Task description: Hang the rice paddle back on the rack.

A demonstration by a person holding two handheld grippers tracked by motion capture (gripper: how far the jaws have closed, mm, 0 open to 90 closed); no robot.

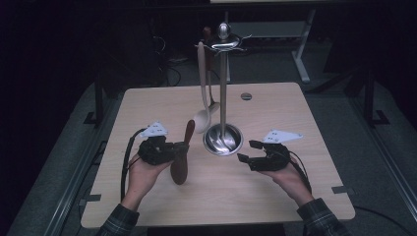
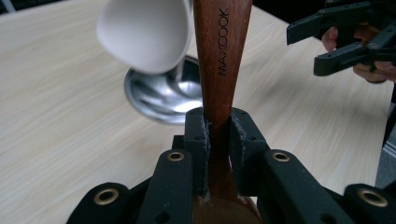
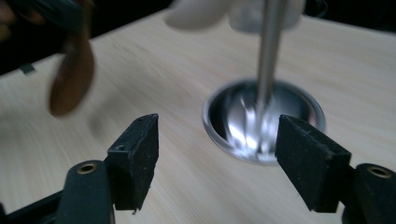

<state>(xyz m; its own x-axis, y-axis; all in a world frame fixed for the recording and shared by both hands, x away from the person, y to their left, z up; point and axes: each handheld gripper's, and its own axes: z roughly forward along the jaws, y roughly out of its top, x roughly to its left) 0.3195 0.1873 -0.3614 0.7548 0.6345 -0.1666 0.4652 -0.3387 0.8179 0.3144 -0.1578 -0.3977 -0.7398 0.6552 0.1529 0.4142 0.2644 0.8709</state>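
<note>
While both grippers hover over the table [image 1: 147,105]:
Left gripper [image 1: 173,150]: clenched on the wooden spoon [image 1: 181,157], handle toward 12 o'clock.
Right gripper [image 1: 247,151]: jaws apart, nothing between them.
Stand [image 1: 223,88]: at 12 o'clock between the grippers.
White spoon [image 1: 202,93]: hangs on the stand's 9 o'clock side.

Red-brown wooden spoon [image 2: 218,70], white ladle [image 2: 142,35], blk tongs [image 2: 219,140]

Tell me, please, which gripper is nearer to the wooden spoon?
Left: the left gripper is shut on the wooden spoon at its handle, while the right gripper hangs open across the steel stand's base.
</note>
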